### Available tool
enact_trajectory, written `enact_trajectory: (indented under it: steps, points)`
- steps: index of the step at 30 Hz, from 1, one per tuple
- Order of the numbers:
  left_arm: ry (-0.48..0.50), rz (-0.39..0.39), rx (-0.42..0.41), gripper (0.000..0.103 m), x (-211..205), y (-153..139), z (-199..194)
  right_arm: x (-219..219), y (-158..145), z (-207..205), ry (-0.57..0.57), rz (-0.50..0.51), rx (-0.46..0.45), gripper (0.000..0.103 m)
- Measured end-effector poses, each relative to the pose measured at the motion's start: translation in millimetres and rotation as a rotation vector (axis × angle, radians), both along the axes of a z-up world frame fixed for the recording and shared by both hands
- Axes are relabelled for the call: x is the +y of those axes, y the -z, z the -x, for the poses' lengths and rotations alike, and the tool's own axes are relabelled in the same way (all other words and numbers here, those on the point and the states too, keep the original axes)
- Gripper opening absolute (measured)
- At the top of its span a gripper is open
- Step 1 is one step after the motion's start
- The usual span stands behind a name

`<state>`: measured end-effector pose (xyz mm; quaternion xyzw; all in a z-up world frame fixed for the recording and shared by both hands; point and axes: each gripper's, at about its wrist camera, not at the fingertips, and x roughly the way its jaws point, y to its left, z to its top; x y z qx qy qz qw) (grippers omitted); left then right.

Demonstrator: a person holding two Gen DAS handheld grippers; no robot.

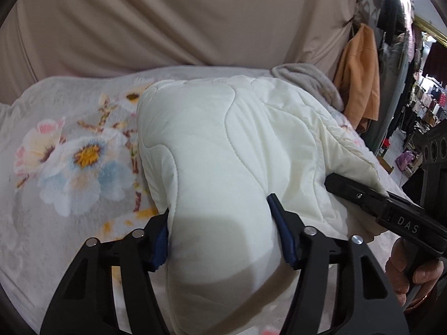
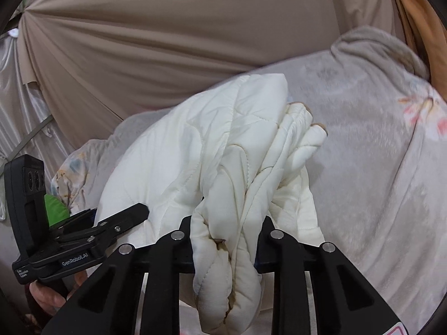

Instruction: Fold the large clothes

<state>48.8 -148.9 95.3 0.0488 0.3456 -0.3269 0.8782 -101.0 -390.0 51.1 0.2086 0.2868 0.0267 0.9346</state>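
Both my claws grip the white quilted jacket (image 1: 223,145) on the floral bed (image 1: 69,153): left claw (image 1: 223,240) clamps a padded fold, right claw (image 2: 226,251) a bunched edge, bulk running toward twelve o'clock.

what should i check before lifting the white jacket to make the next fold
1. Left gripper closed on the white jacket: ok, a thick padded fold is squeezed between its fingers.
2. Right gripper closed on the jacket: ok, bunched fabric fills it.
3. Grips at matching edges: cannot tell, the hems are hidden.
4. Jacket smooth: not ok, it is crumpled and twisted at the right gripper.
5. Floral blanket free of both grippers: ok, only jacket fabric shows between the fingers.
6. Sleeves tucked in: cannot tell.
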Motion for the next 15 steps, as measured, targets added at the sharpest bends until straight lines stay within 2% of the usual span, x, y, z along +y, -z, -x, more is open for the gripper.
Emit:
enact_trajectory:
  steps: [6, 9, 13, 15]
  points:
    - [0.022, 0.086, -0.142, 0.054, 20.8, -53.8, 11.2, 15.4, -47.2, 13.7, -0.011, 0.041, -0.141, 0.024]
    - [0.012, 0.13, -0.247, 0.053, 41.7, -86.6, 13.6, 29.4, -79.7, 14.6, -0.038, 0.074, -0.247, 0.024]
    - [-0.035, 0.172, -0.401, 0.054, 73.4, -123.3, 4.8, 50.6, -113.7, 0.3, -0.093, 0.09, -0.371, 0.024]
    - [-0.058, 0.178, -0.441, 0.054, 87.2, -130.0, -7.5, 62.9, -123.3, -19.1, -0.128, 0.091, -0.402, 0.024]
